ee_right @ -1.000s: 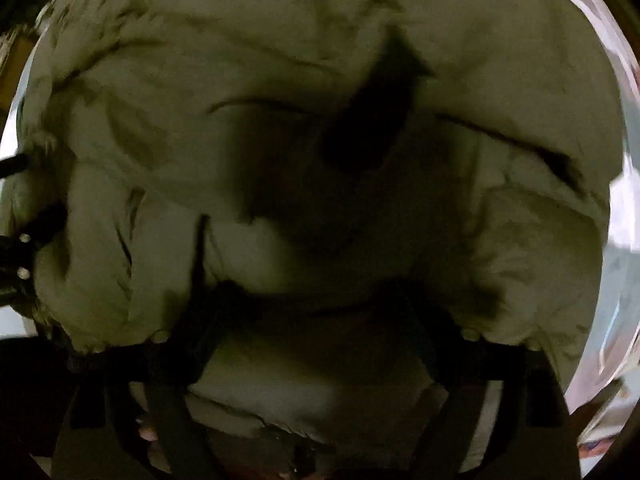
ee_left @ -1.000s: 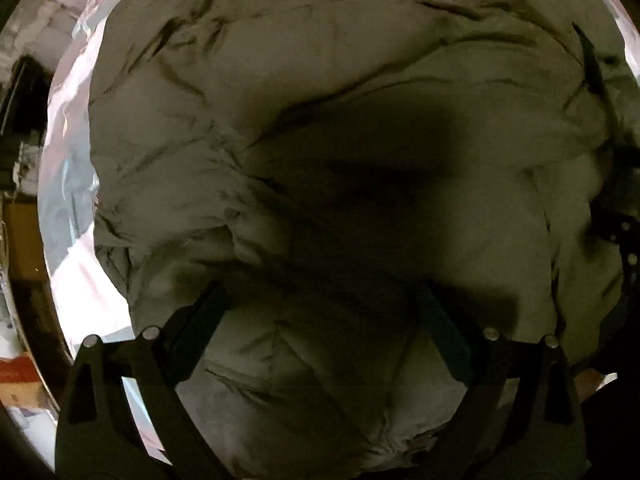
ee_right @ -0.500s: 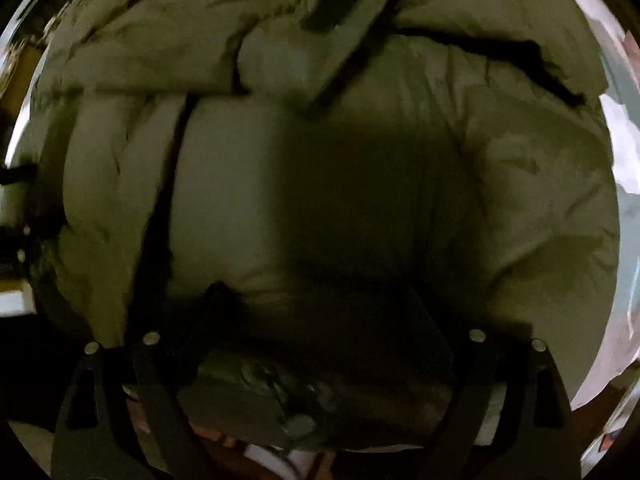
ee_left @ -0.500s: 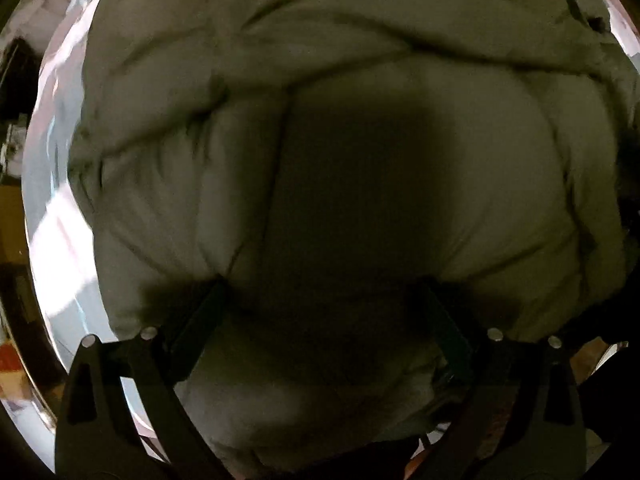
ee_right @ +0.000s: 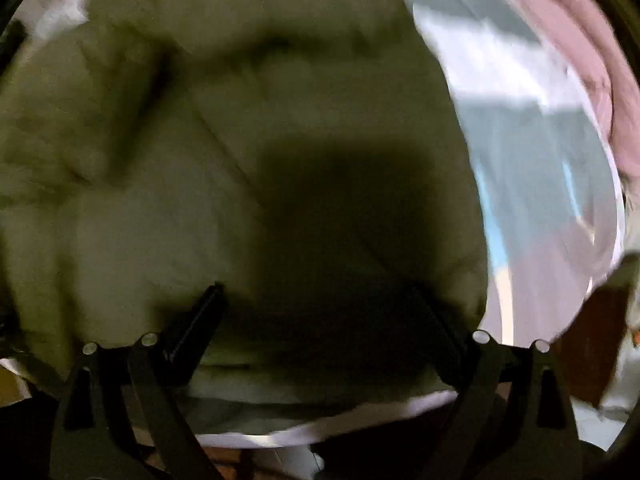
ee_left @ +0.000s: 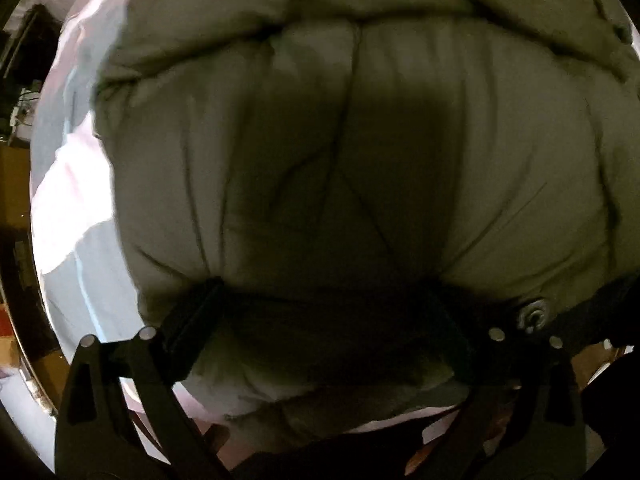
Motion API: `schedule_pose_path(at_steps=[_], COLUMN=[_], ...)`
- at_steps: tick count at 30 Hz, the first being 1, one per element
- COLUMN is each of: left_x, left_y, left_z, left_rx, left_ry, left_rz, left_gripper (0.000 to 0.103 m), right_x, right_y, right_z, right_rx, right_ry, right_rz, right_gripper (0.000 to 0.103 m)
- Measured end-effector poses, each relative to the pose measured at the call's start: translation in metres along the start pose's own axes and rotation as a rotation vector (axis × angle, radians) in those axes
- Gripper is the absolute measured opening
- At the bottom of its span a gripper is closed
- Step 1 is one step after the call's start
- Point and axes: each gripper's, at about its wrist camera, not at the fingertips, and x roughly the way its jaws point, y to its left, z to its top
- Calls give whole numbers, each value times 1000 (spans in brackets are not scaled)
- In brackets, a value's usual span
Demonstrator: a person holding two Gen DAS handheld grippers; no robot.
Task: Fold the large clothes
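Note:
A puffy olive quilted jacket (ee_left: 400, 140) lies bunched on a pale sheet and fills most of both views. My left gripper (ee_left: 324, 304) points straight down at its near edge. The jaws stand wide apart with padding bulging below them, and nothing is pinched. A metal snap button (ee_left: 534, 314) sits by its right finger. My right gripper (ee_right: 320, 304) also points down over the jacket (ee_right: 180, 180). Its jaws are opening and stand wide, with the fabric under them, not gripped. This view is blurred by motion.
The pale sheet (ee_left: 72, 200) shows left of the jacket in the left wrist view and again as the sheet (ee_right: 532, 168) at right in the right wrist view. A pink cover (ee_right: 584, 64) lies at the far right. Dark furniture (ee_left: 20, 60) stands beyond the bed's left edge.
Both views slid across the jacket. Its creased folds and dark strap gave way to a smooth quilted panel. The sheet came into the right view, and the right fingers spread a little wider.

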Motion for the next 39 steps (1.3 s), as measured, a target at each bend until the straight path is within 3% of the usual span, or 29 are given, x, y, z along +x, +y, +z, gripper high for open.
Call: schedule_pose_path(at_steps=[3, 6, 7, 8, 13, 14, 15, 18, 19, 21, 23, 25, 27, 31, 33, 35, 37, 38, 39], left_x=[-10, -45, -62, -71, -101, -106, -108, -84, -81, -54, -20, -21, -37, -69, -68, -51, -28, -20, -21], left_y=[-3, 0, 2, 5, 29, 29, 27, 35, 39, 47, 49, 47, 48, 52, 53, 49, 43, 39, 37], left_z=[0, 6, 11, 15, 82, 92, 101, 131, 145, 159, 158, 157, 154, 147, 154, 161, 167, 167, 168], left_rx=[2, -18, -32, -50, -195, -226, -258, -311, -316, -343, -342, -293, -282, -313, -327, -313, -280, -257, -243], left_ry=[-8, -147, -216, -259, -433, -459, -465, -468, -458, -358, -229, -229, -269, -424, -427, -357, -233, -211, -207], left_rz=[18, 3, 1, 2, 1, 13, 21, 9, 25, 67, 17, 28, 31, 23, 2, -15, 17, 33, 47], left_gripper=[101, 101, 101, 101, 101, 101, 101, 101, 101, 101, 101, 101, 101, 101, 101, 101, 101, 101, 101], right_x=[-7, -40, -62, -74, -106, -99, -102, -86, -78, -44, -4, 4, -14, -59, -61, -37, 12, 25, 27], right_y=[13, 3, -21, -19, 52, 96, 106, 147, 166, 179, 181, 187, 184, 157, 133, 115, 114, 121, 130], right_z=[8, 31, 44, 54, 104, 96, 115, 148, 143, 148, 157, 160, 164, 177, 197, 218, 229, 227, 221], right_rx=[-75, 48, 62, 59, -71, -81, -103, -162, -171, -168, -142, -188, -192, -82, 22, 77, 0, -82, -165], right_ry=[-52, -185, -234, -277, -332, -345, -364, -374, -359, -282, -142, -119, -171, -393, -428, -351, -163, -150, -200], right_rz=[-61, 118, 159, 183, 315, 317, 312, 262, 229, 173, 237, 218, 194, 253, 212, 186, 78, 9, -54], right_gripper=[100, 100, 100, 100, 100, 100, 100, 100, 100, 100, 102, 102, 102, 102, 102, 102, 102, 102, 102])
